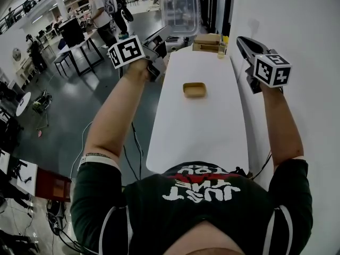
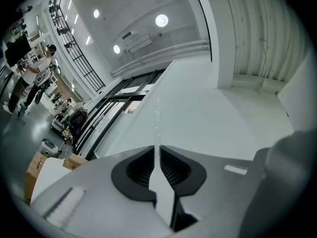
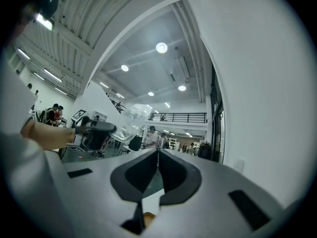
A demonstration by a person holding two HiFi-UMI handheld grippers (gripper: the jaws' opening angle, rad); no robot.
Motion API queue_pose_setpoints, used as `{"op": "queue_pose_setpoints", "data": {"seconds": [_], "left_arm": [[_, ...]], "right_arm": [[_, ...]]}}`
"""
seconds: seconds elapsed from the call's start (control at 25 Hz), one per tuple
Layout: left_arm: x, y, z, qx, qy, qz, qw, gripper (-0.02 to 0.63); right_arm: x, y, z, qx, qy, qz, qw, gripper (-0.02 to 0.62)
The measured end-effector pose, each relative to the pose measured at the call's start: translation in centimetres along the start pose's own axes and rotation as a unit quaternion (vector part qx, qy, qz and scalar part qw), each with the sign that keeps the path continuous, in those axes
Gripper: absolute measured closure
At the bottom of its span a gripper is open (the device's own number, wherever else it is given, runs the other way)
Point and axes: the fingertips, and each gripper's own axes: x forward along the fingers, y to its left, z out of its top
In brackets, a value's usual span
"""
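Noted left gripper [image 2: 157, 151] clamped on rim of clear tub [image 1: 180, 9], tub reaching from fingers toward top centre of frame; right gripper [image 3: 157, 155] fingers together, nothing between.

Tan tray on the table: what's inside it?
The tan tray looks empty in the head view: only its bare floor shows. The near wall covers the floor just behind it.

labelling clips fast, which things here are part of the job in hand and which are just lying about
In hand: clear plastic container, its edge clamped in the left gripper.
Lying about: small tan tray, brown cardboard boxes, long white table; right gripper shut, empty.
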Motion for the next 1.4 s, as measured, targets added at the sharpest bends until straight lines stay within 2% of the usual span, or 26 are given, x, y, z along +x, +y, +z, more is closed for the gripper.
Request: {"op": "queue_pose_setpoints", "data": {"seconds": [0.68, 1.4], "left_arm": [[0.44, -0.12, 0.13, -0.002, -0.002, -0.004, 1.0, 0.568], [0.2, -0.03, 0.21, 0.0, -0.002, -0.002, 1.0, 0.568]], "right_arm": [[0.31, -0.11, 0.25, -0.001, -0.001, 0.002, 1.0, 0.588], [0.13, 0.4, 0.15, -0.033, 0.006, -0.006, 0.999, 0.589]]}}
